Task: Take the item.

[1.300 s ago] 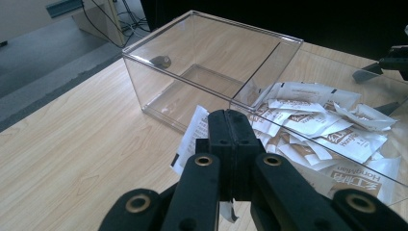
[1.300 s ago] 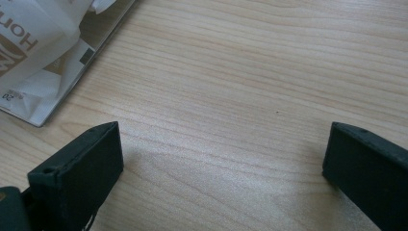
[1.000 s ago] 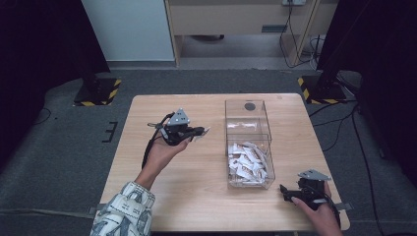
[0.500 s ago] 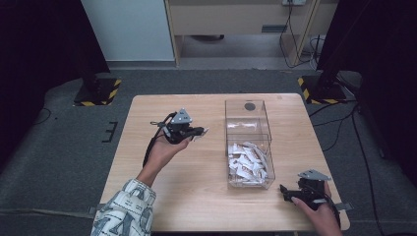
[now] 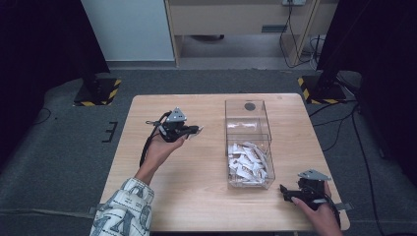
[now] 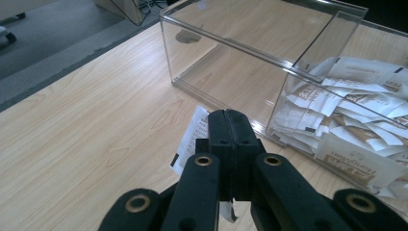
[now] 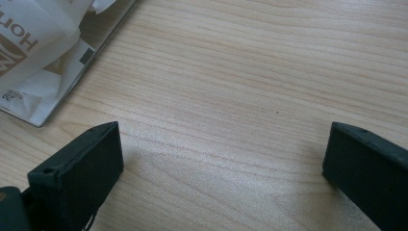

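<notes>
While the left gripper [image 5: 189, 132] pinches a sachet [image 6: 194, 134] left of the box [image 5: 248, 142], barely moved, transfer is pending; the right gripper [image 7: 221, 159] rests spread.

Table [image 5: 196, 196] matt pale wood; box [image 5: 248, 114] clear glossy plastic; sachets [image 5: 248, 162] paper; tongs [image 6: 230, 139] matt black.
</notes>
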`<state>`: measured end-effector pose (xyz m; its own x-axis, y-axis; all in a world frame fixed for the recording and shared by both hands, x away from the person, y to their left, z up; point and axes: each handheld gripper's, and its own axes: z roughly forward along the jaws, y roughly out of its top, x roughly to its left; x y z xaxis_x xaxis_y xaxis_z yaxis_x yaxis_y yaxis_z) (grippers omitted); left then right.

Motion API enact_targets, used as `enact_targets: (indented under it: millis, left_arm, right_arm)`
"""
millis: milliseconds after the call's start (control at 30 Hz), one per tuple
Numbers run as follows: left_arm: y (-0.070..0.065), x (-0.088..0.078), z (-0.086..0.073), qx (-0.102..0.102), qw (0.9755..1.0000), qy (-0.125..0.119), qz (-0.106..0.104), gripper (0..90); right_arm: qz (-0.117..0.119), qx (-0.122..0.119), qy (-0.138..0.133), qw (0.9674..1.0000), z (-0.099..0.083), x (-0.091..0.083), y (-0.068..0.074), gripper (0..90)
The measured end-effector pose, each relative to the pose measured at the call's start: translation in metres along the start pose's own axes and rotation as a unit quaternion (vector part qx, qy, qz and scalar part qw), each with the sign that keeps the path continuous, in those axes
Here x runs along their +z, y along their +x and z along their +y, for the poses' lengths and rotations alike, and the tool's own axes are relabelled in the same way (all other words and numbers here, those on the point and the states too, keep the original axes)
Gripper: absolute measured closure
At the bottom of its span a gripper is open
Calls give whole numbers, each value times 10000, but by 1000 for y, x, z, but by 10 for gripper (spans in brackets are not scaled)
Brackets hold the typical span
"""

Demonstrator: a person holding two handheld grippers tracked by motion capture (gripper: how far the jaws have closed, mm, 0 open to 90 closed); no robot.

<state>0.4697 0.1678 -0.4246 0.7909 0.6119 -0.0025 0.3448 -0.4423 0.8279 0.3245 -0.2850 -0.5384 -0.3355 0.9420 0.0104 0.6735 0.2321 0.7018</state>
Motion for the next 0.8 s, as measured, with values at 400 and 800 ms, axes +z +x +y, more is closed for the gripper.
enact_targets:
  millis: [400,800]
  left_arm:
    - [12,7,-10,-152,9997,168,113,896]
    - [32,15,-24,-391,9984,259,301,892]
  right_arm:
    - [1,-1,0,10000,0,0,0,8]
    - [4,-1,1,10000,0,0,0,8]
